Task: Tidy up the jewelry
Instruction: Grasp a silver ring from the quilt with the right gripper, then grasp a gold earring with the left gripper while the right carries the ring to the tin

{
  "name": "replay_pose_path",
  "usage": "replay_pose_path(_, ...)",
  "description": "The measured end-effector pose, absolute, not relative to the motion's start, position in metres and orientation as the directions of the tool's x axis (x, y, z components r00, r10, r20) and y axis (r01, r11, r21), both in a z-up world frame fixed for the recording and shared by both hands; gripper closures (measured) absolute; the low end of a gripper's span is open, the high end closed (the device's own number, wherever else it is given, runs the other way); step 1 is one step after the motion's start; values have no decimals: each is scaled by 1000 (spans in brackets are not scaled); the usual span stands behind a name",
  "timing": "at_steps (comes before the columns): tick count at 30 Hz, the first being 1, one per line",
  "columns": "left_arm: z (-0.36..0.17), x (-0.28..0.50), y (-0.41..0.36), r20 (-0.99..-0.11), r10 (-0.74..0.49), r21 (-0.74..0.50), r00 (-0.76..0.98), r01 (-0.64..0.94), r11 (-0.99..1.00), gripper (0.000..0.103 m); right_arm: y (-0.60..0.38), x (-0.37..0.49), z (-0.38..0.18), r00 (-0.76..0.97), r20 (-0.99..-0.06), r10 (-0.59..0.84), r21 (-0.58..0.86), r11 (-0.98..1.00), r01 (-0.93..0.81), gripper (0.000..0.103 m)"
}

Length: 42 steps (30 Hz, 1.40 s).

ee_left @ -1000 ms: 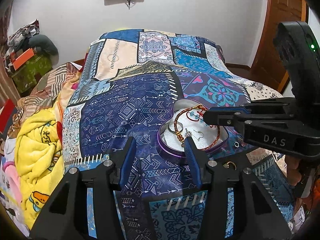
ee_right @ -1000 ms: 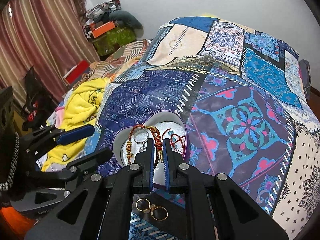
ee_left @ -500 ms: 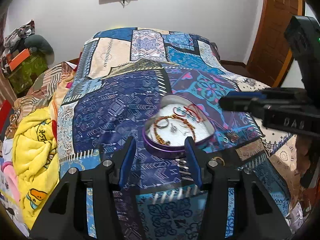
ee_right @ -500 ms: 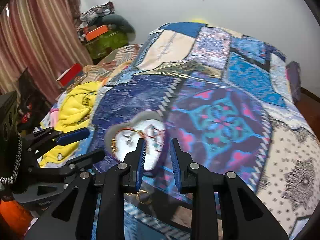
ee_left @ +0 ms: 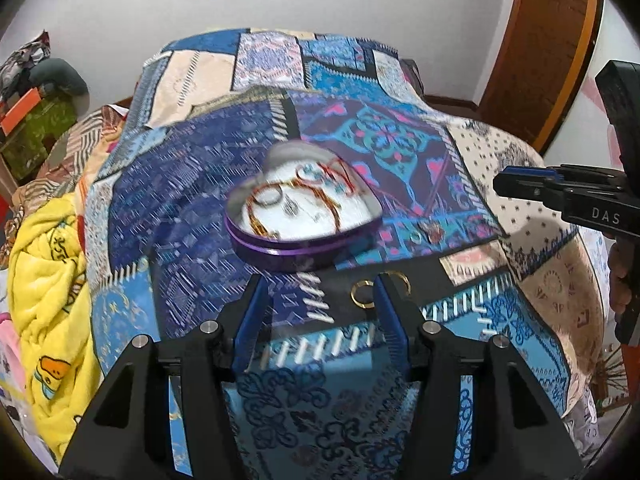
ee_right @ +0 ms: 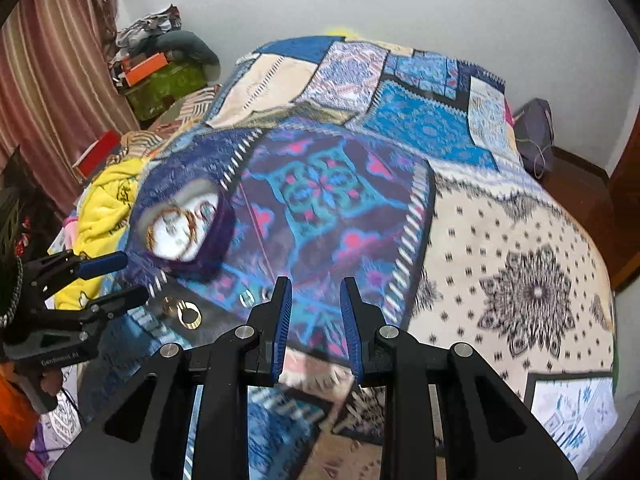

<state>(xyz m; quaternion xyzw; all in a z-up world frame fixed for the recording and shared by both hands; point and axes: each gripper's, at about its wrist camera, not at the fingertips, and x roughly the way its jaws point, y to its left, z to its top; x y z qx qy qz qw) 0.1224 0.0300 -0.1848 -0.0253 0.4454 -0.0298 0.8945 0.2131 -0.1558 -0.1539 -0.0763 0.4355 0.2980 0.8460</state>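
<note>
Heart-shaped purple tin (ee_left: 304,236) resting on a patchwork bedspread (ee_left: 192,208) in blues and purples, its white lining holding bangles (ee_left: 296,208), red thread pieces and small silver items, blurred by motion. Near of the tin, on a dark patch of the spread, two gold rings (ee_left: 362,294) lying loose, one between the tips of the left gripper (ee_left: 320,300), the other just right of its right finger (ee_left: 390,312). Left gripper hovering over the spread with its blue-padded fingers set moderately wide and opening, gripping nothing. In the right wrist view, the same tin (ee_right: 188,232) sitting far left, with gold rings (ee_right: 188,314) near it toward the camera and the left gripper (ee_right: 108,276) reaching in from the left edge. Right gripper (ee_right: 314,308) poised well to the right of the tin over a purple and teal floral patch, fingers narrowly apart, empty. In the left wrist view, right gripper (ee_left: 516,186) entering from the right edge. Yellow blanket (ee_left: 44,280) bunched at the left side of the bed; wooden door (ee_left: 548,40) far right; striped curtain (ee_right: 52,80) at left.
</note>
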Motion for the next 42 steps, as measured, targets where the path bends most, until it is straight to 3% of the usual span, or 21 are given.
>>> replay_pose_path(20, -208, 132, 12, -810, -68, -14, 582, 97, 995, 46, -120, 214, -198, 332, -827, 454, 181, 774, -607, 81)
replay_pose_path(23, -209, 132, 9, -805, -69, -10, 589, 103, 995, 52, -119, 209, -199, 349, -821, 452, 160, 769, -619, 81)
replay_pose_path(29, -210, 133, 11, -797, -84, -30, 598, 101, 994, 76, -120, 207, -201, 365, -806, 466, 172, 775, -609, 81)
replay_pose_path(32, -210, 134, 14, -795, -94, -49, 599, 92, 995, 83, -121, 208, -201, 373, -804, 464, 179, 786, -592, 91)
replay_pose_path(42, -206, 132, 19, -792, -118, -90, 599, 76, 993, 83, -125, 205, -195, 372, -793, 482, 201, 784, -587, 91)
